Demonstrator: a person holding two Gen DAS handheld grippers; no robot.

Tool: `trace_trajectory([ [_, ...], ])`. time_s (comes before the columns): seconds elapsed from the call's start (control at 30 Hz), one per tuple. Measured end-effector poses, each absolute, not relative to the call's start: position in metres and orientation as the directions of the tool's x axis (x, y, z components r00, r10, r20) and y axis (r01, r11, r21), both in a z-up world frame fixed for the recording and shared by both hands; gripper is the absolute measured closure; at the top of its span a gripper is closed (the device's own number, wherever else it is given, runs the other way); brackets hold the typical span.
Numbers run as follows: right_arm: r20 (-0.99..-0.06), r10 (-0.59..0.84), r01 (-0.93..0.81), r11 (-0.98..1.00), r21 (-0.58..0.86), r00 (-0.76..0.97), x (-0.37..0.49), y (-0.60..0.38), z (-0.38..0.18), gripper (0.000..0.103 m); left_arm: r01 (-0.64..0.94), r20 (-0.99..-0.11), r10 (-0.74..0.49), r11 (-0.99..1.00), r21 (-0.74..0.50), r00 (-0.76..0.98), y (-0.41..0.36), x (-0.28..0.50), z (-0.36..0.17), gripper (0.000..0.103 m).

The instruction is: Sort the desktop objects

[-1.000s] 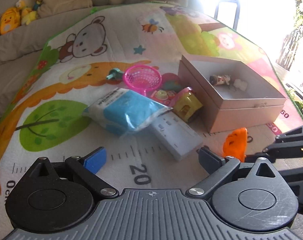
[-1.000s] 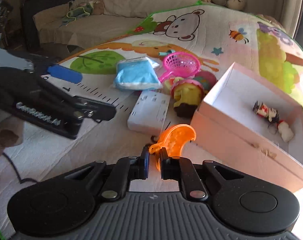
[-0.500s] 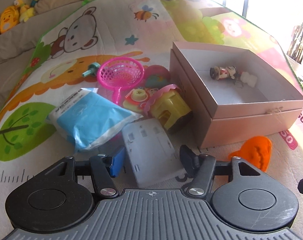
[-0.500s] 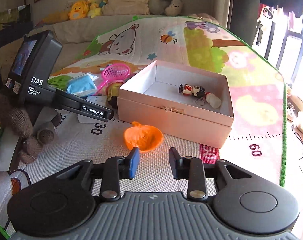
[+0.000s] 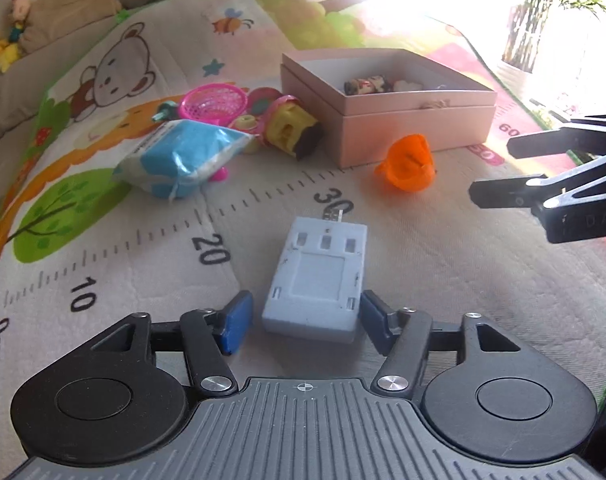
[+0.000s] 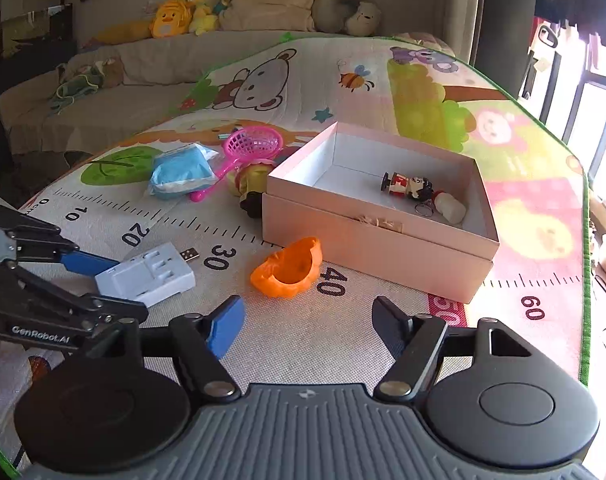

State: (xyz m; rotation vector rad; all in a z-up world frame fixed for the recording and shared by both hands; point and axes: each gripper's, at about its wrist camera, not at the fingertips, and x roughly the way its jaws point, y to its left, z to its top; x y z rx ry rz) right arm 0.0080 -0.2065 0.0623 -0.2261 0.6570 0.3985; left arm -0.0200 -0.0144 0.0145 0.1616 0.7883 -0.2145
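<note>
White USB adapter [image 5: 317,276] flat on play mat [image 5: 423,260], near "30" mark, long axis running straight away between left gripper [image 5: 301,316] pads, spread, not clamped. Right gripper [image 6: 307,324] released, empty, farther off.

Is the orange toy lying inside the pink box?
No, the orange toy lies on the mat in front of the pink box, outside its wall.

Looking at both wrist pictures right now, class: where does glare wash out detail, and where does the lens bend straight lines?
Left wrist view: window glare burns out the top right, beyond the pink box; the play mat ruler curves strongly. Right wrist view: evenly lit, with the box interior clear and brightness only at the right edge; the mat's border bows with the fisheye. The white adapter is sharp in both.
</note>
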Motion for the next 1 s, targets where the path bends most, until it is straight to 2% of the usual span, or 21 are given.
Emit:
trace_trajectory([
  [0.03,-0.633,0.283,-0.424,0.902,-0.080,0.721,0.008,-0.206,0.062,0.025,0.228,-0.709,-0.093,0.969,0.098,0.699,-0.010,-0.020,0.014,0.020],
  [0.13,-0.634,0.274,-0.418,0.904,-0.086,0.723,0.007,-0.205,0.062,0.018,0.098,-0.683,0.069,0.974,0.203,0.728,0.010,-0.010,0.014,0.016],
  [0.2,-0.634,0.272,-0.416,0.905,-0.088,0.724,0.006,-0.204,0.060,0.011,0.009,-0.677,0.133,0.979,0.202,0.724,0.029,-0.001,0.017,0.013],
  [0.27,-0.641,0.268,-0.409,0.909,-0.080,0.719,0.008,-0.205,0.057,0.006,-0.031,-0.677,0.113,0.991,0.132,0.727,0.042,0.002,0.024,0.006],
  [0.4,-0.691,0.231,-0.364,0.930,-0.050,0.685,0.020,-0.208,0.046,0.005,0.001,-0.687,-0.058,0.997,-0.083,0.724,0.048,0.001,0.029,0.002],
  [0.57,-0.729,0.185,-0.298,0.954,-0.027,0.658,0.030,-0.215,0.036,0.005,0.031,-0.712,-0.145,0.985,-0.171,0.687,0.031,0.004,0.015,0.000],
  [0.8,-0.749,0.185,-0.266,0.964,0.011,0.637,0.035,-0.222,0.029,0.003,0.026,-0.730,-0.107,0.992,-0.121,0.675,0.018,0.007,0.011,0.000],
  [0.93,-0.744,0.179,-0.271,0.963,-0.003,0.644,0.033,-0.218,0.024,0.000,0.054,-0.746,-0.042,0.999,-0.008,0.665,0.003,0.007,0.007,0.000],
  [1.0,-0.743,0.183,-0.271,0.962,0.002,0.644,0.034,-0.218,0.024,0.000,0.042,-0.751,-0.038,0.999,-0.014,0.659,0.003,0.007,0.008,0.000],
])
